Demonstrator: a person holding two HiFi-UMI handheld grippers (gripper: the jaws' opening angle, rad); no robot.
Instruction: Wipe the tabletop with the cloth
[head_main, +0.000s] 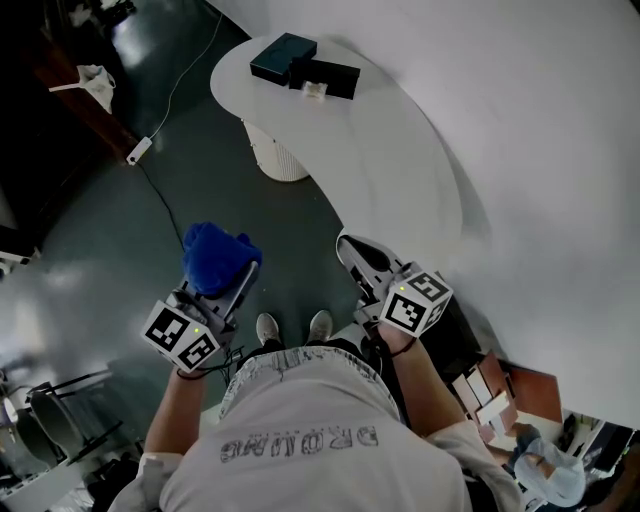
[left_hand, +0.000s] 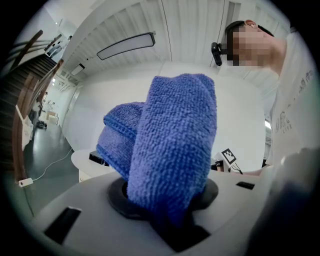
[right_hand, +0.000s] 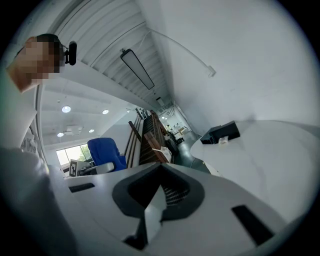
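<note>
Your left gripper (head_main: 232, 280) (left_hand: 165, 200) was clamped on one blue cloth (head_main: 215, 258) (left_hand: 170, 150). Cloth was bunched, held over dark floor (head_main: 120, 250) at centre left of head view, not touching tabletop. Your right gripper (head_main: 358, 255) (right_hand: 159, 192), centre right, had jaws together, nothing between. One white tabletop (head_main: 400, 170) (right_hand: 280, 150) ran from upper centre toward right edge. Two dark boxes (head_main: 283, 57) (head_main: 330, 78) sat touching at its upper end, one small pale item (head_main: 315, 90) just beside them. One cable (head_main: 175, 95) lay on floor, upper left.

Head view steeply down; gripper views angled up; all share tabletop (head_main: 390, 170).
</note>
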